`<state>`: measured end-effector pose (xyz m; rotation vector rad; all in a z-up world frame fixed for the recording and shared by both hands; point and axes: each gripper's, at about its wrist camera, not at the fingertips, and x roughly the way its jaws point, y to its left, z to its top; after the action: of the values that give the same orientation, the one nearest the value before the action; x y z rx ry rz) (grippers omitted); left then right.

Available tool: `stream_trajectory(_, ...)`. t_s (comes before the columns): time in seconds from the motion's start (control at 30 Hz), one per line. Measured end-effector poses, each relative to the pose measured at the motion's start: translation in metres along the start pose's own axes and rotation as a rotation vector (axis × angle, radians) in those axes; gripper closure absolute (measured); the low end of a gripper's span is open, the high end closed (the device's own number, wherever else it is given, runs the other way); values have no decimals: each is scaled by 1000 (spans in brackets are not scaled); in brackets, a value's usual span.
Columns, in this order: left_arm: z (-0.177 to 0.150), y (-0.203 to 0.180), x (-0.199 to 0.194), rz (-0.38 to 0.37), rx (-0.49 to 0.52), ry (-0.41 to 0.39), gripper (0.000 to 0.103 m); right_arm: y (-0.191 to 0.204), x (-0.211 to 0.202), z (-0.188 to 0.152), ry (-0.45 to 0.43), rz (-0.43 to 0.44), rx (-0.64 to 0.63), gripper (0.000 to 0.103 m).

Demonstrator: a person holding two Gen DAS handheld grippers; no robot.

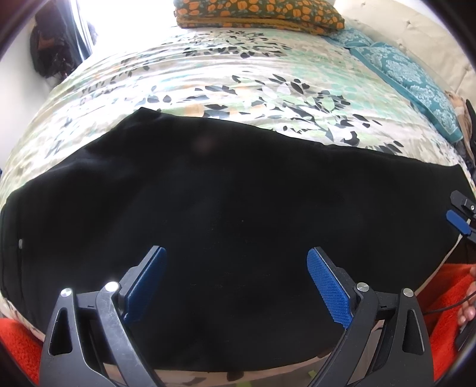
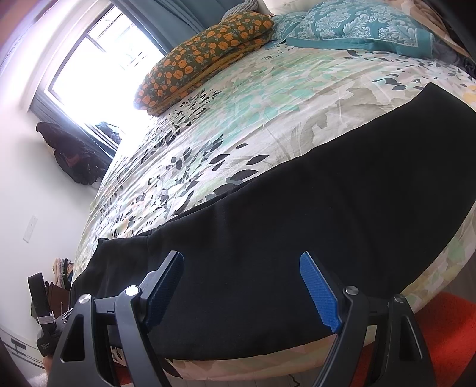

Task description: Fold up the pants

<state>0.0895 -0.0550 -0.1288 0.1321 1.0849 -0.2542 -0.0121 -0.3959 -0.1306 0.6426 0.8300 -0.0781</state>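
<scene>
Black pants [image 1: 226, 196] lie flat along the near edge of a bed with a leaf-print cover [image 1: 238, 77]. They also show in the right wrist view [image 2: 312, 214]. My left gripper [image 1: 235, 256] is open and empty, its blue pads just above the pants near the bed's front edge. My right gripper [image 2: 241, 262] is open and empty, also over the pants near the front edge. The right gripper's blue pad shows at the right edge of the left wrist view [image 1: 458, 221], at the pants' right end.
A folded orange-flower blanket [image 1: 258, 13] and a teal patterned pillow [image 1: 410, 77] lie at the bed's far end. An orange-red rug [image 2: 434, 333] is on the floor below the bed's edge. A window [image 2: 98, 59] and dark hanging bags [image 2: 74, 154] are at the left wall.
</scene>
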Motion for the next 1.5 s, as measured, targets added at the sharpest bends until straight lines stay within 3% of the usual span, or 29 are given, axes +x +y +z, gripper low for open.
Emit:
stream_trajectory(0.37, 2, -2, -3, -3, 13, -5, 7, -3, -6, 4, -5, 30, 26, 23)
stream_trajectory(0.47, 4, -3, -10, -5, 42, -20, 7, -29, -39, 31, -66, 141, 152, 23)
stream_trajectory(0.53, 6, -4, -15, -22, 50, -22, 7, -61, -73, 61, -146, 164, 224, 21)
stream_trajectory(0.6, 8, -10, -19, -65, 54, -19, 7, -103, -108, 94, -214, 111, 246, 16)
stream_trajectory(0.7, 11, -33, -24, -143, 99, -24, 7, -171, -147, 132, -272, -72, 225, 10)
stream_trajectory(0.77, 12, -58, -24, -190, 151, -17, 7, -211, -139, 147, -139, -73, 232, 10)
stream_trajectory(0.87, 16, -96, -17, -221, 210, -3, 7, -240, -111, 145, 38, 27, 237, 11)
stream_trajectory(1.03, 29, -149, -14, -251, 272, -11, 7, -247, -78, 132, 124, 83, 210, 16)
stream_trajectory(1.17, 33, -173, -10, -250, 308, -9, 7, -251, -65, 128, 143, 45, 168, 19)
stream_trajectory(1.3, 31, -177, -4, -232, 314, 1, 7, -250, -65, 129, 164, 16, 124, 20)
stream_trajectory(1.4, 31, -170, -1, -220, 286, 6, 7, -253, -67, 124, 201, -23, 168, 20)
stream_trajectory(1.5, 32, -165, 5, -210, 256, 23, 7, -255, -70, 118, 180, 44, 220, 20)
